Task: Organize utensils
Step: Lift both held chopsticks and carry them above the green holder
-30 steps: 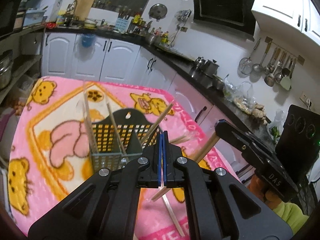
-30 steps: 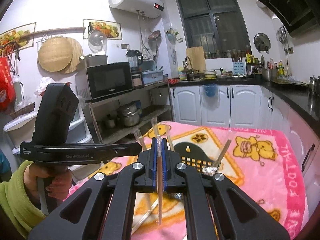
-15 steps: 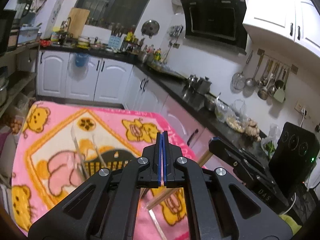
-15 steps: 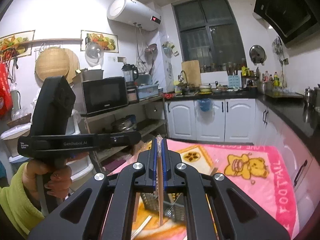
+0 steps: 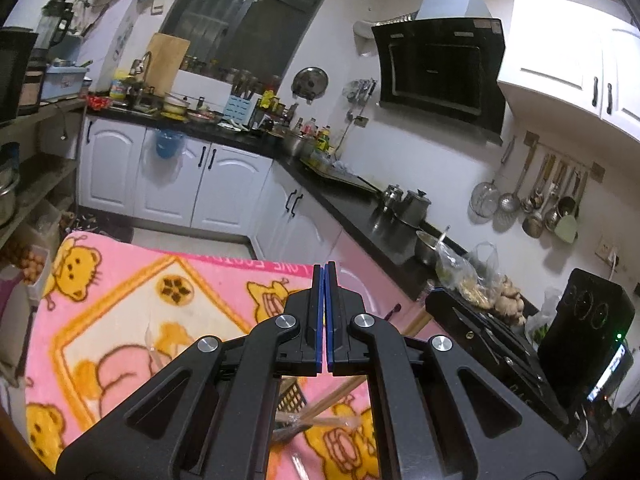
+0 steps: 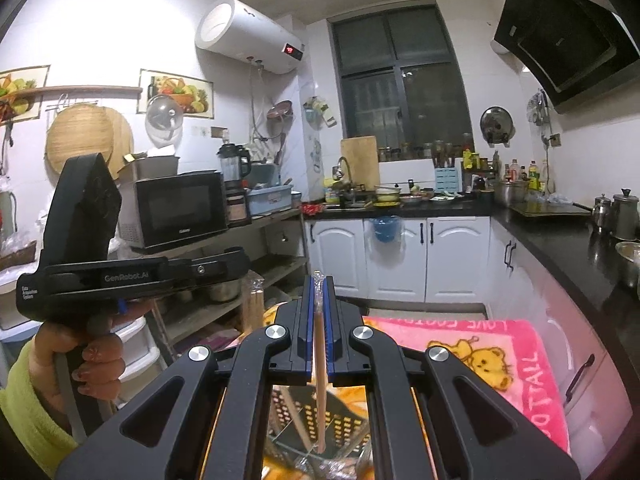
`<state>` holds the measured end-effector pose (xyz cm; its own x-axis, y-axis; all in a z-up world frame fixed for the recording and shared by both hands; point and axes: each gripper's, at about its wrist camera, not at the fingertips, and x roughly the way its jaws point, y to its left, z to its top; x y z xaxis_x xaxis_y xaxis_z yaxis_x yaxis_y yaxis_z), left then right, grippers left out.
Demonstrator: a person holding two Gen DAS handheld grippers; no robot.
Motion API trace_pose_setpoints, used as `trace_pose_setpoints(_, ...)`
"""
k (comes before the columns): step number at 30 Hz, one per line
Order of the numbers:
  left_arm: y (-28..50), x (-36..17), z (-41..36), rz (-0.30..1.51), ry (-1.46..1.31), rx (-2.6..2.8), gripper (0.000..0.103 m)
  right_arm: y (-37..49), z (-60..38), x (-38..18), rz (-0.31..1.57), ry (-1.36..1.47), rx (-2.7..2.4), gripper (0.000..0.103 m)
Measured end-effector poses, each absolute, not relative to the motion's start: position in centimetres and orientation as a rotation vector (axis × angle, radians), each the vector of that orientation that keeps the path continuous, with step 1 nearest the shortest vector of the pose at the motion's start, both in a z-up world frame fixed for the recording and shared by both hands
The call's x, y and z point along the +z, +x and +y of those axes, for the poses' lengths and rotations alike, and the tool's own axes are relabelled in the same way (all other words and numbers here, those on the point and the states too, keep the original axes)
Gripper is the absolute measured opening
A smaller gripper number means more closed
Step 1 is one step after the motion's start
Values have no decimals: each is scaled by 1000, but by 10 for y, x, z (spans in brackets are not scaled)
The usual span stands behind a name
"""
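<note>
Right gripper (image 6: pixel 319 280) clamped on one wrapped chopstick (image 6: pixel 319 376), stick upright between blue pads, low center of right wrist frame. Under it, at bottom center, black perforated utensil basket (image 6: pixel 320 412) on pink bear blanket (image 6: pixel 516 356). Left gripper (image 5: pixel 324 270) fully closed, nothing between pads, center of left wrist frame. Loose chopsticks (image 5: pixel 332 396) lie below it on blanket. Person's hand (image 6: pixel 86 364) with yellow-green sleeve (image 6: pixel 28 412) holds left gripper handle, lower left of right wrist frame.
</note>
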<state>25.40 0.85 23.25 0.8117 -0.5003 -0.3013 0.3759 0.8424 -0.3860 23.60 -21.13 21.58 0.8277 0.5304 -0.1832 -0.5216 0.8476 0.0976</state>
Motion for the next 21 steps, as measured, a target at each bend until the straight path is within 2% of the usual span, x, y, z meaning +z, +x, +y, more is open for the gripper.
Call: trace_pose_setpoints(21, 275, 207, 17, 387, -231, -338, 0, 288, -194, 179, 320, 16, 503, 4)
